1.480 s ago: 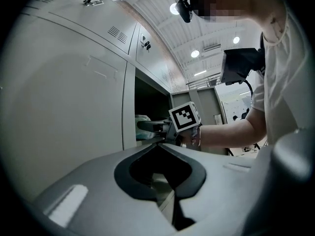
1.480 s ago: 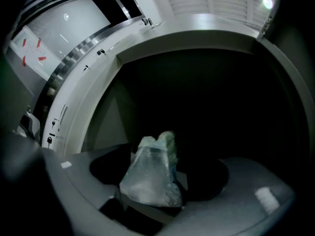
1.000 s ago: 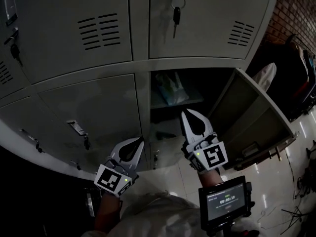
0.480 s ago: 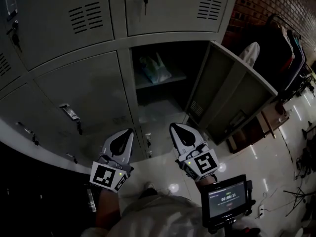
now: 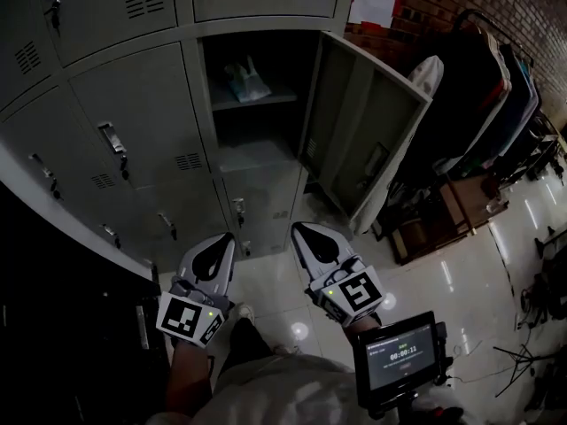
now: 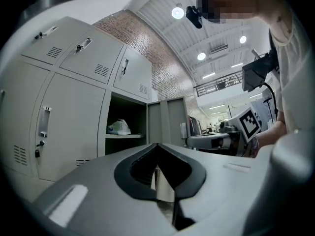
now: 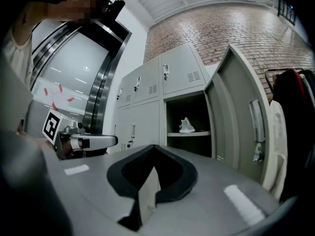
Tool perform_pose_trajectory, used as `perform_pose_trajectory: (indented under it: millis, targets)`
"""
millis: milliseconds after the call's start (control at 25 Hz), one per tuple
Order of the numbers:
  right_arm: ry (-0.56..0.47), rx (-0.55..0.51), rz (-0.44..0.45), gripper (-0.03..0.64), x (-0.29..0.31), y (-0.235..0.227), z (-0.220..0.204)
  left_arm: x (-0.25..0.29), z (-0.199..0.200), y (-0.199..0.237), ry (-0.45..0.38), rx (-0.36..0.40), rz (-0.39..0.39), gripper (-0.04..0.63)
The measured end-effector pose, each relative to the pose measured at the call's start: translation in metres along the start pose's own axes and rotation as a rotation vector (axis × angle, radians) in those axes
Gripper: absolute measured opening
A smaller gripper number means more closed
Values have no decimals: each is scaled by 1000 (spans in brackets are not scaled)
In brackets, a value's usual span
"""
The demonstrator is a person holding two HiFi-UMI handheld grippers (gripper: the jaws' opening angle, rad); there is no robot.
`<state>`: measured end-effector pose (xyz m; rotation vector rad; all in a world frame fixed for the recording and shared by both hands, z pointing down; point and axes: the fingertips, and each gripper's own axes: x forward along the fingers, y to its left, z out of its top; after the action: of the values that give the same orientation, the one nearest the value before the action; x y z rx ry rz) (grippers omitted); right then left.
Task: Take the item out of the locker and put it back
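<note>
While both tools hang low in front of the bank of lockers, the head view gives us the layout. The left gripper (image 5: pixel 223 240) and the right gripper (image 5: pixel 301 231) sit side by side, near each other and well apart from the open locker (image 5: pixel 258 151). Its door (image 5: pixel 359 135) is swung out to our right. The pale bag (image 5: pixel 245 81) lies on the shelf (image 5: pixel 257 101) inside that compartment, near the top, and neither gripper touches it.

Only the head view shows us the glossy floor (image 5: pixel 461 273), the clothes rack (image 5: pixel 496 87) beyond the door, and the small screen (image 5: pixel 399 359) mounted below the right gripper. From that high angle, though, we cannot judge the jaws closely.

The two gripper views settle that. Looking along the left gripper, we see its jaws clenched tip to tip with nothing between them. The bag shows far beyond them on its shelf, to the left of the tips. That view also catches the right gripper's marker cube off to the right, under bright ceiling lights that the head view misses.

Looking along the right gripper, we find its jaws likewise pressed together and empty. Here the bag sits above and slightly right of the tips, deep in the dark compartment. This view faces the door's inner side and shows the latch on it, with a brick wall (image 7: pixel 231 28) rising above the lockers. At its left edge we see the left gripper's marker cube.
</note>
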<state>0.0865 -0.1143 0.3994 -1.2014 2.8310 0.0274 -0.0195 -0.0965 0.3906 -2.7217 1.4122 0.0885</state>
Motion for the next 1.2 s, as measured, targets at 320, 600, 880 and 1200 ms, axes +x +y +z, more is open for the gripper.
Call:
perform_pose_trajectory:
  millis: [320, 600, 880, 1200]
  targets:
    - [5, 22, 93, -2, -57, 44, 2, -42, 6, -49, 7, -34, 8, -26]
    - [6, -15, 54, -2, -70, 52, 15, -55, 17, -67, 12, -18, -42, -25]
    - [23, -28, 17, -2, -71, 64, 12, -66, 17, -66, 21, -17, -68, -26]
    - [36, -70, 12, 0, -66, 74, 13, -73, 14, -65, 23, -23, -81, -26]
